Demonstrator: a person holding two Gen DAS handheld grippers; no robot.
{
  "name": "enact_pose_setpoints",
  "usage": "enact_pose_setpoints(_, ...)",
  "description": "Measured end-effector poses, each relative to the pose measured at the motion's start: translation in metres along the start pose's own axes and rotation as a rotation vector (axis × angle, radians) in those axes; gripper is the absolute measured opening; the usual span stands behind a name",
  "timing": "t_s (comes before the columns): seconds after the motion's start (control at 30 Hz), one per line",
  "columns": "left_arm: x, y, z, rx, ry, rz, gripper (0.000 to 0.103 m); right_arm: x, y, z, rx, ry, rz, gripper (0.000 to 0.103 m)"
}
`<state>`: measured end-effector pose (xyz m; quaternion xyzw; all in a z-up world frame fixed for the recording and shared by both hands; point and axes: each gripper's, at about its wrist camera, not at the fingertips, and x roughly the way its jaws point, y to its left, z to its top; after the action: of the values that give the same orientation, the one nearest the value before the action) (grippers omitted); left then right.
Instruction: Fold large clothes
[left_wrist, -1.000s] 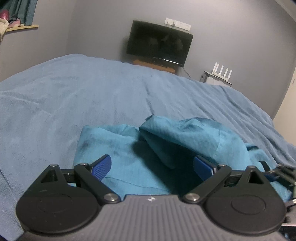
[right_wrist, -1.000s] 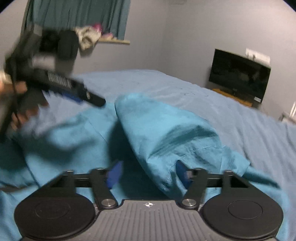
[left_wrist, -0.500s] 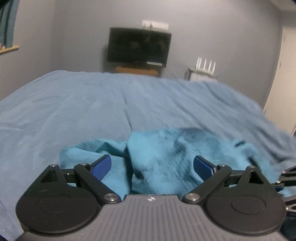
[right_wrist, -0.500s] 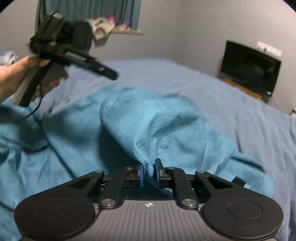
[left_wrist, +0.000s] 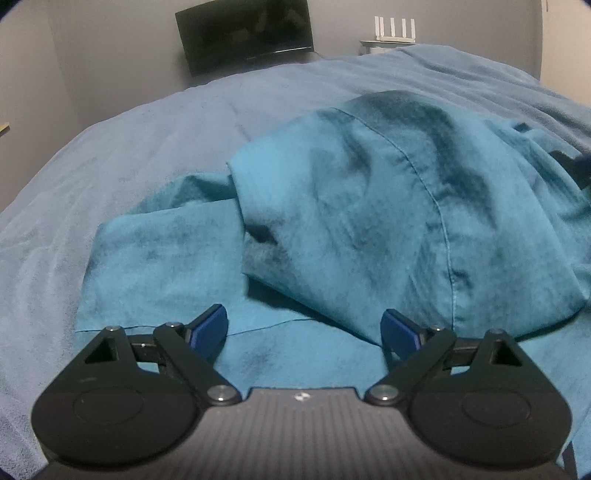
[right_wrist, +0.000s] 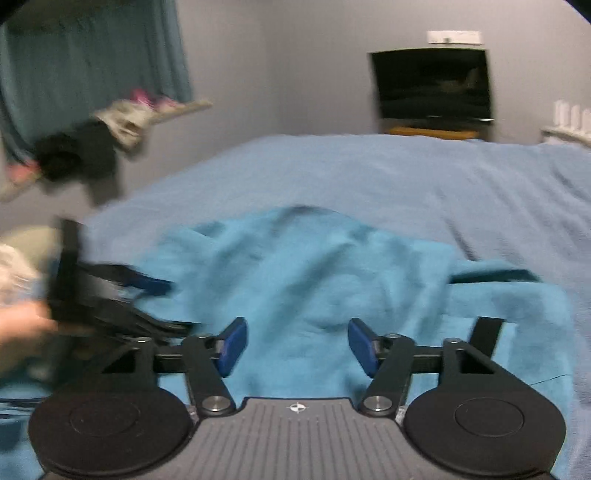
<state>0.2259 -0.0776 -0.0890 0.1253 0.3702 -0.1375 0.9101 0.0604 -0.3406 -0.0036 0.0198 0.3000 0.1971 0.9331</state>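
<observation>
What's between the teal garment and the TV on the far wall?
In the left wrist view, only bare blue bedspread lies between the teal garment and the TV.

The left gripper (left_wrist: 303, 330) hovers, jaws apart, over the crumpled teal garment (left_wrist: 354, 221) on the blue bedspread (left_wrist: 129, 147).

I see a dim room with grey walls (right_wrist: 314, 66), a dark television (right_wrist: 432, 85) on the far wall above a low wooden stand (right_wrist: 432, 132), teal curtains (right_wrist: 92, 62) at left, and a bed under a blue blanket (right_wrist: 369, 173)
</observation>
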Motion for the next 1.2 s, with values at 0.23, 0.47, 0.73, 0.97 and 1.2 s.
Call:
enact_pose_setpoints(0.23, -0.049, 0.018, 0.029, -0.173, -0.235, -0.121, 0.092, 0.044, 0.002, -0.029, -0.072, 0.131, -0.136, 0.048)
enact_pose_setpoints(0.47, -0.012, -0.036, 0.030, -0.028, -0.164, -0.176, 0.091, 0.038, 0.004, -0.033, -0.073, 0.089, -0.135, 0.051)
enact_pose_setpoints(0.73, 0.024, -0.045, -0.001, 0.111, -0.099, -0.091, 0.090, 0.032, -0.014, -0.034, -0.049, 0.040, -0.208, 0.048)
enact_pose_setpoints(0.97, 0.009, -0.035, -0.012, 0.088, -0.071, -0.075, 0.091, 0.047, -0.006, -0.048, -0.144, 0.049, -0.261, 0.049)
enact_pose_setpoints(1.2, -0.072, -0.009, -0.030, 0.002, -0.053, -0.090, 0.091, 0.034, -0.008, -0.051, -0.048, 0.016, -0.218, 0.065)
